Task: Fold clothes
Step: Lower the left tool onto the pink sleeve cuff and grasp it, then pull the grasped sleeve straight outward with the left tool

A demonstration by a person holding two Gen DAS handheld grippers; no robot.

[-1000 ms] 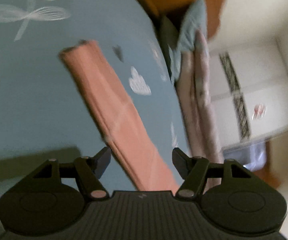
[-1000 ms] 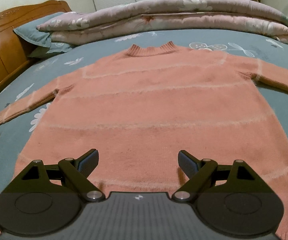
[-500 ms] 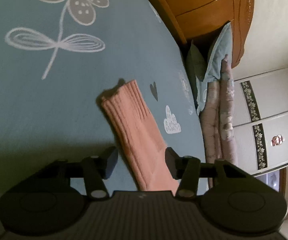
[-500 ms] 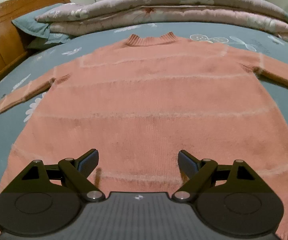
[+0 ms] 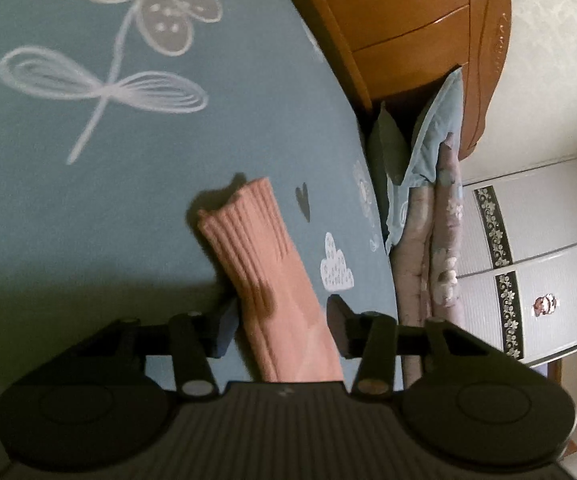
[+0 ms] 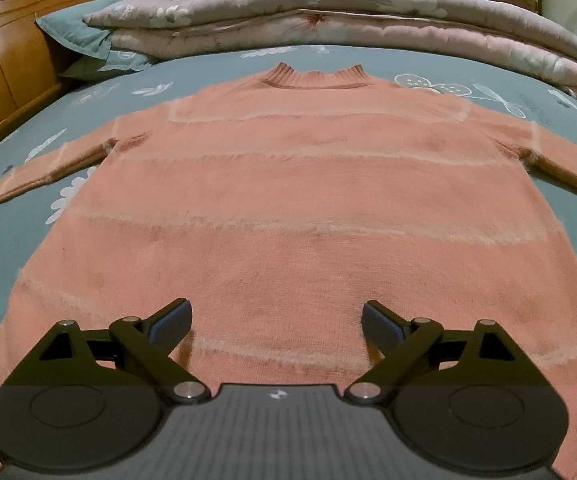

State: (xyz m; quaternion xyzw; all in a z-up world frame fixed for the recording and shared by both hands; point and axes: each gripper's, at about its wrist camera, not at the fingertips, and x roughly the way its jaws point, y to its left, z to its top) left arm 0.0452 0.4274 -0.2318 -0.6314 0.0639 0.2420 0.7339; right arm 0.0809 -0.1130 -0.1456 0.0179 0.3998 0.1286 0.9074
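A salmon-pink knitted sweater (image 6: 288, 208) with pale stripes lies flat, front up, on the blue-grey bedsheet (image 6: 488, 64), collar away from me and both sleeves spread sideways. My right gripper (image 6: 276, 320) hovers open over its lower hem area, nothing between the fingers. In the left wrist view the sweater's left sleeve (image 5: 272, 280) runs between the fingers of my left gripper (image 5: 280, 328), ribbed cuff pointing away. That gripper is open, its fingers straddling the sleeve on either side, partly narrowed.
A folded floral quilt (image 6: 348, 20) and a blue pillow (image 6: 76, 28) lie along the far side of the bed. A wooden headboard (image 6: 4, 68) stands at the left. White wardrobe doors (image 5: 536, 264) are behind the bed edge in the left wrist view.
My left gripper has moved along the sleeve toward its cuff and its fingers have narrowed around it. The right gripper has shifted slightly closer over the sweater's body.
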